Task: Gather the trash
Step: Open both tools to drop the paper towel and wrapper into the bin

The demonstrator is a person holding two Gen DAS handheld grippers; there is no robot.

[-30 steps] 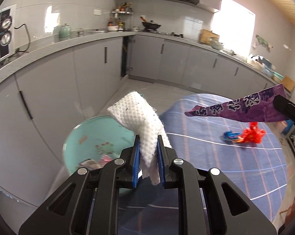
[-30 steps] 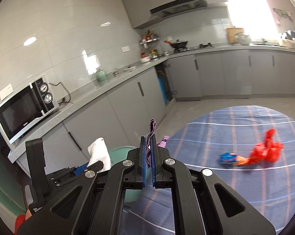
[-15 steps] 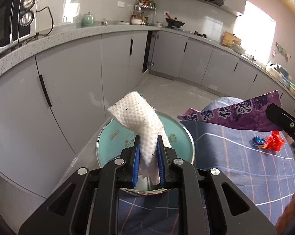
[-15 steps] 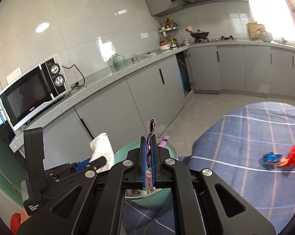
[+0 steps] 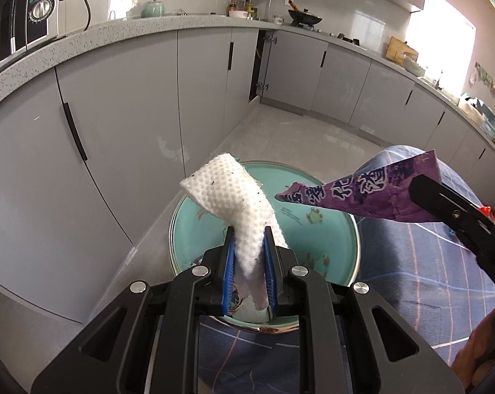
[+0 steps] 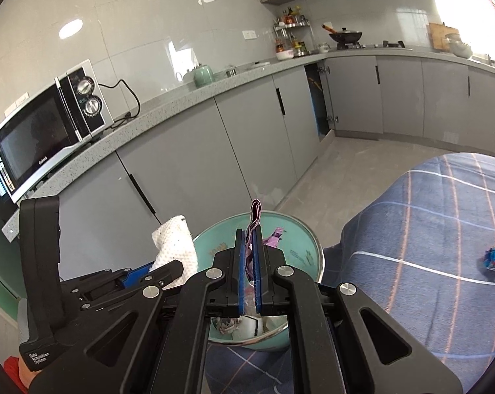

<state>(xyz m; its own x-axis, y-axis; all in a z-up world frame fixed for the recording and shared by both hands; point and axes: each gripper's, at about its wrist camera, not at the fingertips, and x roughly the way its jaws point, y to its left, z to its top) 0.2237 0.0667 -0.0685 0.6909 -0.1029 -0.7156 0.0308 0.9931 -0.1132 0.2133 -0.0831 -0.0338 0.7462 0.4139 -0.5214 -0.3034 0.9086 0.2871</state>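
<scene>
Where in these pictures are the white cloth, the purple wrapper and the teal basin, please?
white cloth (image 5: 234, 197), left wrist view, on its folded upper part above the fingers.
purple wrapper (image 5: 355, 193), left wrist view, on the printed middle of the wrapper.
teal basin (image 6: 300, 249), right wrist view, on its bare inner wall.

a silver microwave (image 6: 47, 131) sits on the speckled grey countertop (image 6: 188, 95), its black cord running to the wall. further along stand a pale green teapot (image 6: 203, 75), a spice rack (image 6: 291, 37) and a black wok (image 6: 344, 36). grey cabinets (image 5: 122, 111) run below, and a blue plaid cloth (image 6: 438, 229) covers the table.
</scene>
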